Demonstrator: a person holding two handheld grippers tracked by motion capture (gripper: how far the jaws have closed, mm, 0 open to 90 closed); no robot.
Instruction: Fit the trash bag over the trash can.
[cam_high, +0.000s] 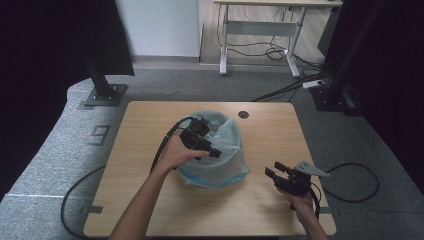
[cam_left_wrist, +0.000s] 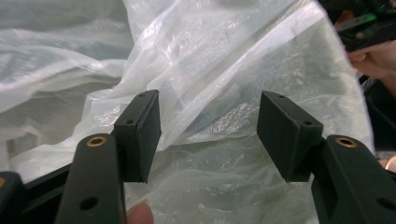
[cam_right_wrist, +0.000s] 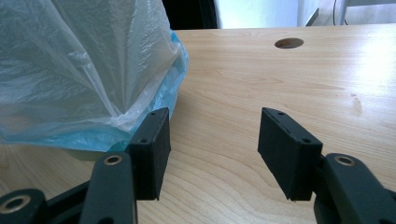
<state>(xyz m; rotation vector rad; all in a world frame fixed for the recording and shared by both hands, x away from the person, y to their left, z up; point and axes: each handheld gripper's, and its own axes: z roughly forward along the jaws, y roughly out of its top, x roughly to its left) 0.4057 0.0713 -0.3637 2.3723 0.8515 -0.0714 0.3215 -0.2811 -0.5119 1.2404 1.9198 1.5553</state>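
Lab or test room, black rig posts (cam_high: 102, 75), floor cables (cam_high: 280, 92), height-adjustable desk (cam_high: 262, 35), grey carpet (cam_high: 50, 150)

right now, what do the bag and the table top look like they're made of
The bag looks like thin plastic film: translucent, pale blue-white, glossy, with creases and folds that catch the light. The table top looks like light wood or a wood-look laminate: grain lines, smooth and slightly shiny; which of the two I cannot tell.
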